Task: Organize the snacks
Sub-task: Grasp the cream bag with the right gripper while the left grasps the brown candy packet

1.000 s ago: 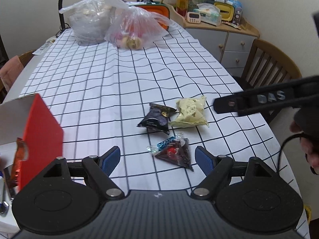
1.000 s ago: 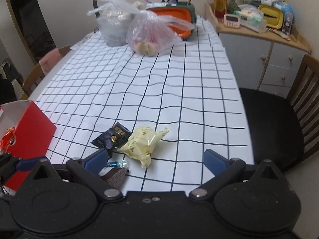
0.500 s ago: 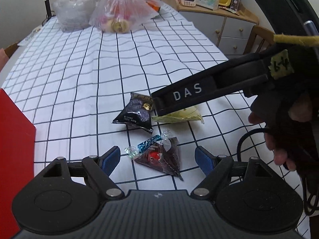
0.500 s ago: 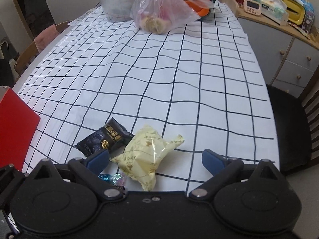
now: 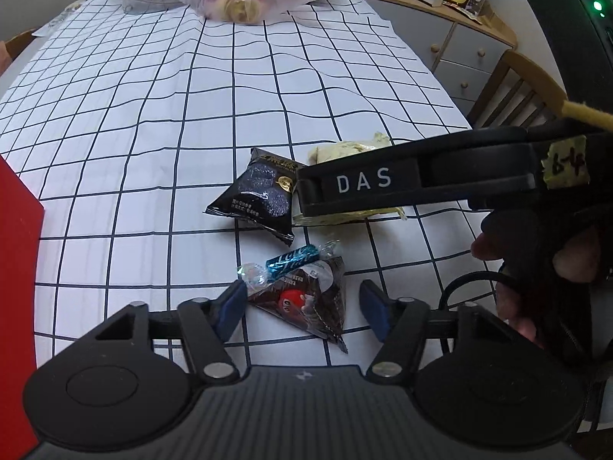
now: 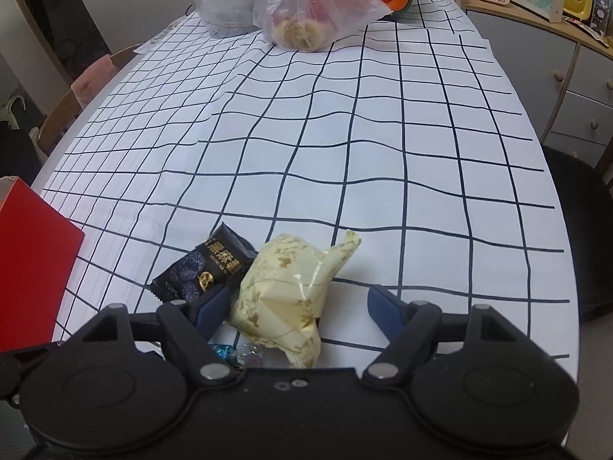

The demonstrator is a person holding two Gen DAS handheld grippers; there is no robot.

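both grippers are closing in, not yet gripping — left gripper (image 5: pixel 299 303) around the brown triangular packet (image 5: pixel 306 306) at lower centre, right gripper (image 6: pixel 295 306) around the yellow packet (image 6: pixel 287 287); next, pinch and lift.

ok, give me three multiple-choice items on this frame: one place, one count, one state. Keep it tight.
1. Where is the red box?
A. table's left side
B. on the wooden chair
C. beside the plastic bags

2. How many small wrapped snacks lie together on the checked tablecloth?
A. two
B. four
C. six

3. The pale yellow gold-patterned packet is:
A. inside the box
B. lying between the right tongs
C. lifted clear

Answers: 1 A, it stands at the left edge in both views. 2 B: black pouch, yellow packet, blue twist candy, dark triangular pack. 3 B, it rests on the cloth, right pad apart from it.
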